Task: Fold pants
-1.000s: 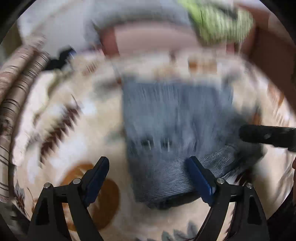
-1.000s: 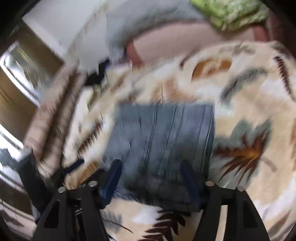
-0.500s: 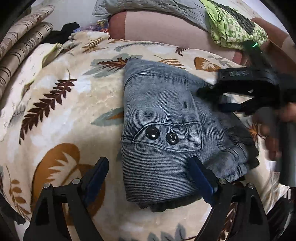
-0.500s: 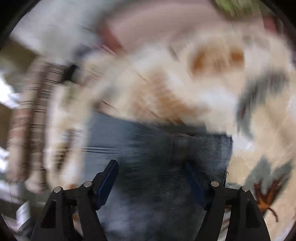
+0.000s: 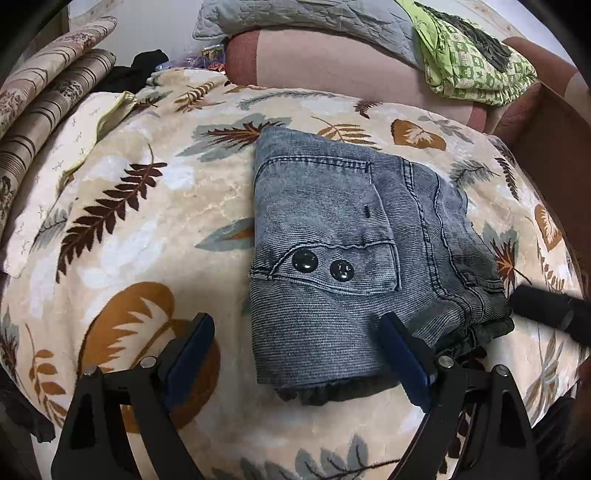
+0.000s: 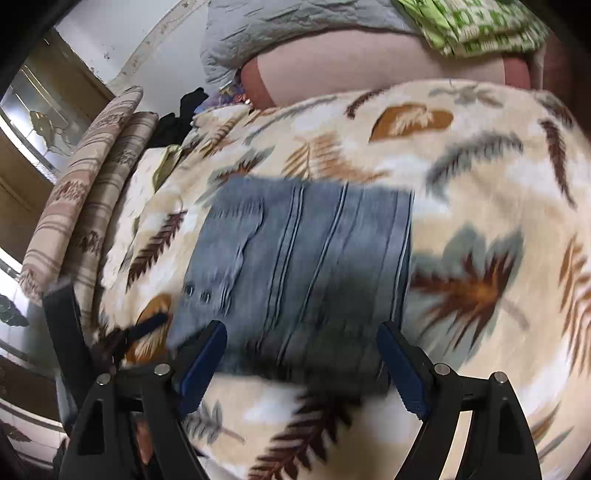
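The grey-blue denim pants point(image 5: 343, 254) lie folded into a compact rectangle on a leaf-print blanket point(image 5: 155, 229), pocket with two black snaps facing up. My left gripper point(image 5: 295, 354) is open and empty, hovering just in front of the pants' near edge. My right gripper point(image 6: 299, 362) is open and empty, also above the near edge of the pants point(image 6: 299, 254); this view is motion-blurred. A black part of the right tool point(image 5: 550, 310) shows at the right edge of the left wrist view. The left tool point(image 6: 70, 332) shows at the left of the right wrist view.
Striped cushions point(image 5: 48, 99) lie along the left. A pink bolster point(image 5: 343, 62) with a grey quilt point(image 5: 306, 18) and green patterned cloth point(image 5: 472, 62) runs along the back. Dark clothing point(image 5: 140, 70) sits at the back left. A brown wooden edge point(image 5: 554, 140) is at right.
The right gripper, which reached over the pants' right side half a second ago, has pulled back toward the near edge and is still moving. The left gripper has held still. The pants have not moved.
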Available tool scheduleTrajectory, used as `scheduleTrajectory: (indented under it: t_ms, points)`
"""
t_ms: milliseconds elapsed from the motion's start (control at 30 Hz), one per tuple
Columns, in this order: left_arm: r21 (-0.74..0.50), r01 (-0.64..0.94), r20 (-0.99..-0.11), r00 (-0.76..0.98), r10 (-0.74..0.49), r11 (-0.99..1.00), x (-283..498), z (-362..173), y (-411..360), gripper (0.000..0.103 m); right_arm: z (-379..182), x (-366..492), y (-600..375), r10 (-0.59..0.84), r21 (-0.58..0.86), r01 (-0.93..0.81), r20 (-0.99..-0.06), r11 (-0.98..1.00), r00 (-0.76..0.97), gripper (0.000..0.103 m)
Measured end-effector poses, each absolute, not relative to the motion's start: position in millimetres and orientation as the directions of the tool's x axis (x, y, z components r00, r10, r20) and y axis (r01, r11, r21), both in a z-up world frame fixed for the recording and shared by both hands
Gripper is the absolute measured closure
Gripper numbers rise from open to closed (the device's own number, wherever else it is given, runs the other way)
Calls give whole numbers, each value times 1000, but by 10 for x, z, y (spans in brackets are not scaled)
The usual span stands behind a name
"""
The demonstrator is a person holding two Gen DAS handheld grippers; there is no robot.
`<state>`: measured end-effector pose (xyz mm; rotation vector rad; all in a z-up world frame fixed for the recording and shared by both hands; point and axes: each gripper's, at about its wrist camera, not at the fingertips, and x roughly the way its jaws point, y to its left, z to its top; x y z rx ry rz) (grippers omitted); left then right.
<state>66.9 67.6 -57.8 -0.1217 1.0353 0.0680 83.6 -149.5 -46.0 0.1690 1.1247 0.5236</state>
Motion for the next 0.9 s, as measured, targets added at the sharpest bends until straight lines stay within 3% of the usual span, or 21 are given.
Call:
scheduleTrajectory:
  t_ms: [133, 367, 700, 900]
  points:
    - [-55, -110, -855, 519, 10, 992, 574, -436, 667, 12, -945, 905, -1413, 388, 305, -302, -882, 903, 267, 12]
    - [-10, -112, -827, 560, 55, 994, 383, -182, 663, 12, -416, 643, -1477, 388, 269, -320, -826, 909, 409, 11]
    - [33, -114, -820, 565, 92, 993, 252, -88, 490, 12, -355, 3, -1887, 304, 192, -260, -802, 946, 515, 11]
    - [-1, -110, -818, 571, 63, 994, 214, -21, 422, 12, -284, -85, -1829, 258, 98, -305, -797, 947, 547, 10]
